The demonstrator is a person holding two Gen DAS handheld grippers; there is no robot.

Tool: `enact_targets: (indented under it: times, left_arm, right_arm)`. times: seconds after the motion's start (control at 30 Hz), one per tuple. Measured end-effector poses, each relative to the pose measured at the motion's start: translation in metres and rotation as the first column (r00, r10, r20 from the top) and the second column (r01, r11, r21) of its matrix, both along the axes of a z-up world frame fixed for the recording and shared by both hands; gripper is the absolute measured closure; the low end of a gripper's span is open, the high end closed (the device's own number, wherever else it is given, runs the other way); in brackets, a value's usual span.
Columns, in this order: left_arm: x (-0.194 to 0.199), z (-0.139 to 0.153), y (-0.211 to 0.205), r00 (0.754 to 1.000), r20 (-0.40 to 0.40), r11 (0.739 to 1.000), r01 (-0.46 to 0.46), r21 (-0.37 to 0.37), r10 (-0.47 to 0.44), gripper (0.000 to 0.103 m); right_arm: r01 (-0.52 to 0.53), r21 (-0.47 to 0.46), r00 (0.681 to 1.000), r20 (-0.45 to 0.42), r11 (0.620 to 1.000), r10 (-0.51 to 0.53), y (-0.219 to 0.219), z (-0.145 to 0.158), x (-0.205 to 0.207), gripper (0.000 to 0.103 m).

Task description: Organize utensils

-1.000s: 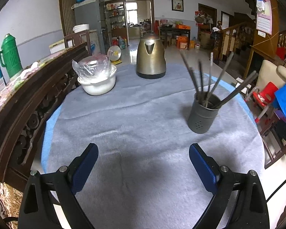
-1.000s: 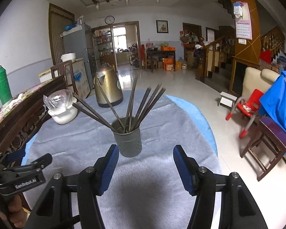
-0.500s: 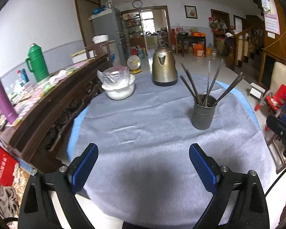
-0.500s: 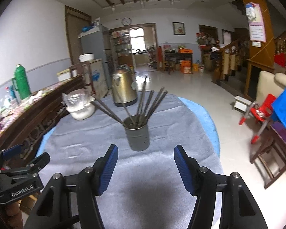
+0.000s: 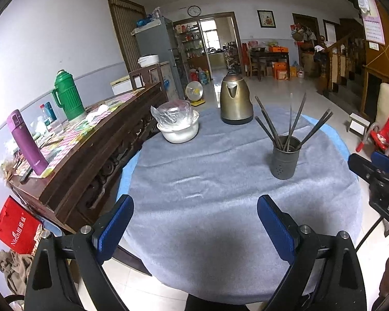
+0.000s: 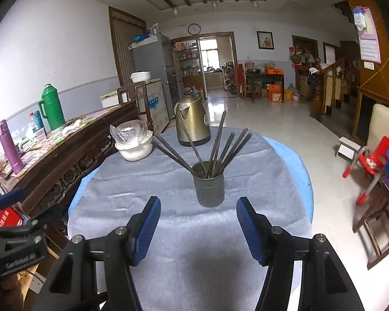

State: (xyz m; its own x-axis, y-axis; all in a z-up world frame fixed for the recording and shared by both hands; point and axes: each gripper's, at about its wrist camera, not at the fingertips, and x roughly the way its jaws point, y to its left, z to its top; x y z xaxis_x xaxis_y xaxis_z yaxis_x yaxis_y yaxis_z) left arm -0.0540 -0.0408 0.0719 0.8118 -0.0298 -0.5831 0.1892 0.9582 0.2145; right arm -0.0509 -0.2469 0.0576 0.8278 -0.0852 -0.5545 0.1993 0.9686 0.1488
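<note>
A grey perforated utensil cup (image 5: 284, 156) stands on the round table's grey cloth (image 5: 220, 181) and holds several dark chopsticks (image 5: 293, 124) fanned out. It also shows in the right wrist view (image 6: 209, 185) with its chopsticks (image 6: 217, 145). My left gripper (image 5: 194, 223) is open and empty, above the table's near edge, well short of the cup. My right gripper (image 6: 197, 226) is open and empty, just in front of the cup. The right gripper's body shows at the right edge of the left wrist view (image 5: 378, 178).
A brass kettle (image 5: 236, 101) and a white bowl with a plastic bag over it (image 5: 179, 127) stand at the table's far side. A dark wooden sideboard (image 5: 85, 150) with a green thermos and purple flask lies left. Chairs (image 6: 370, 160) stand right.
Both grippers have pulled back and up from the cup. The cup and the table look smaller and farther. Both stay open and empty.
</note>
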Motion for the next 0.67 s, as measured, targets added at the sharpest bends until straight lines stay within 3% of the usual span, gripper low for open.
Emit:
enact_targets:
  times: [0.47,0.6,0.67]
  left_arm:
    - [0.047,-0.005,0.022,0.999,-0.036,0.997,-0.031,-0.071,0.029,0.007]
    - [0.066,-0.017,0.025,0.997,-0.062,0.995,-0.047,-0.084,0.042,0.007]
    - [0.085,-0.032,0.026,0.992,-0.113,0.994,-0.057,-0.098,0.046,0.007]
  right_arm:
    - [-0.039,-0.061,0.999,-0.033,0.997,0.037,0.03,0.009,0.049,0.038]
    - [-0.053,-0.066,0.998,-0.045,0.996,0.05,0.033,-0.001,0.067,0.038]
    - [-0.036,-0.063,0.998,-0.059,0.997,0.032,0.027,-0.015,0.076,0.038]
